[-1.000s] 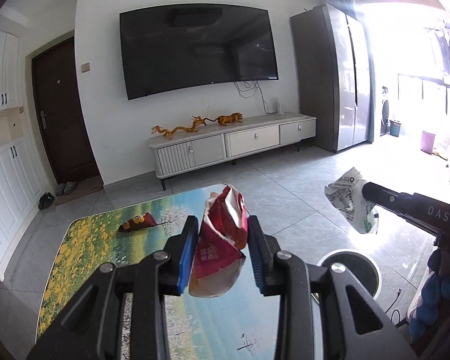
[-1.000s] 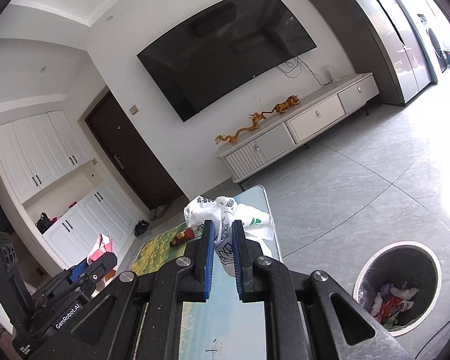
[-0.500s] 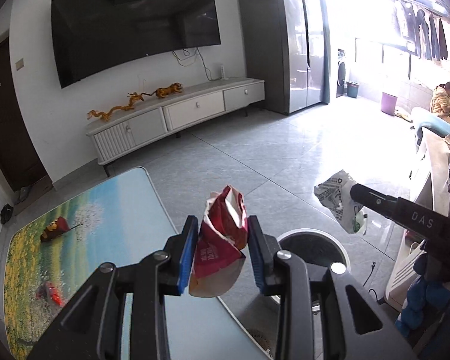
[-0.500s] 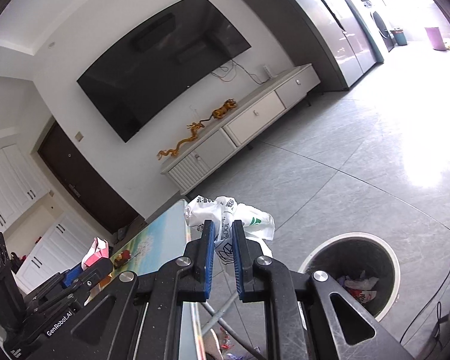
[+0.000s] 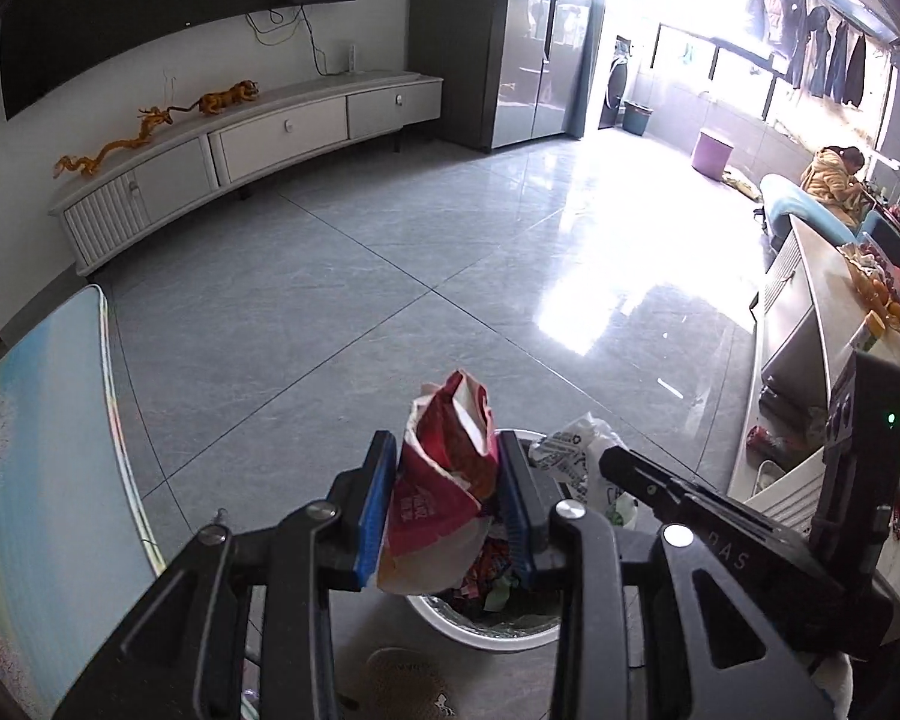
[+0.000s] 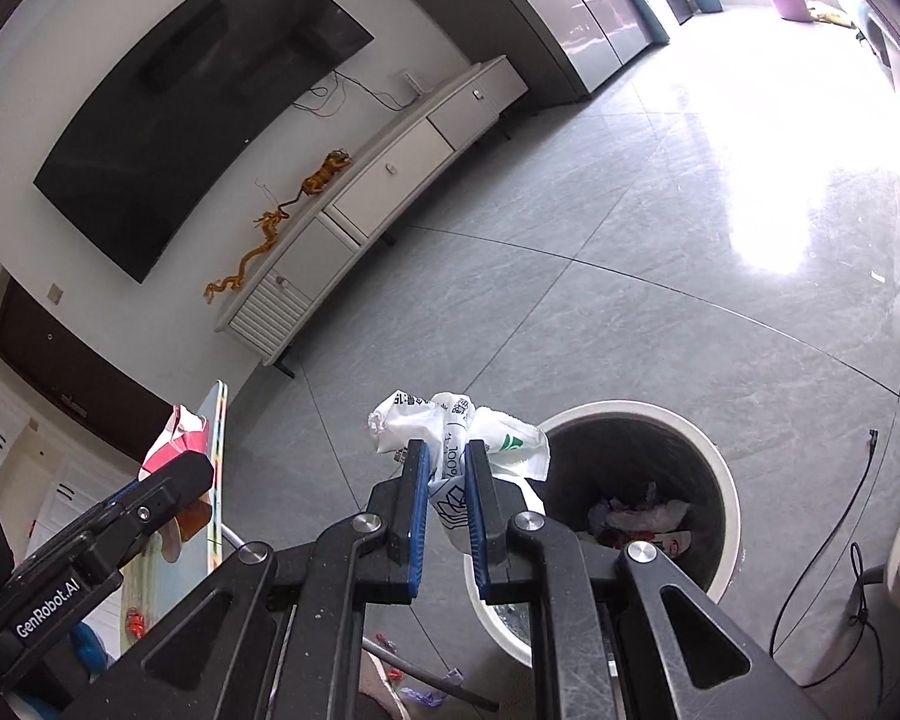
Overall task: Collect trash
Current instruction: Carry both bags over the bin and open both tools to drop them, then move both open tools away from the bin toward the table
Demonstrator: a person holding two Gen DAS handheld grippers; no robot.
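My left gripper (image 5: 447, 504) is shut on a crumpled red and white snack bag (image 5: 444, 468), held just above the white-rimmed trash bin (image 5: 480, 630) that has wrappers inside. My right gripper (image 6: 447, 498) is shut on a crumpled white plastic bag with green print (image 6: 450, 432), held beside the left rim of the same bin (image 6: 720, 468). In the left wrist view the white plastic bag (image 5: 576, 456) hangs over the bin at the right. In the right wrist view the snack bag (image 6: 177, 438) shows at the left.
The table with a landscape print (image 5: 36, 480) lies at the left, its edge close to the bin. A white TV cabinet (image 5: 258, 138) stands along the far wall. A grey counter (image 5: 822, 324) is at the right. A black cable (image 6: 834, 528) lies right of the bin.
Both grippers have swung right from over the table to the trash bin, each still holding its piece of trash. The bin has come much closer under them.
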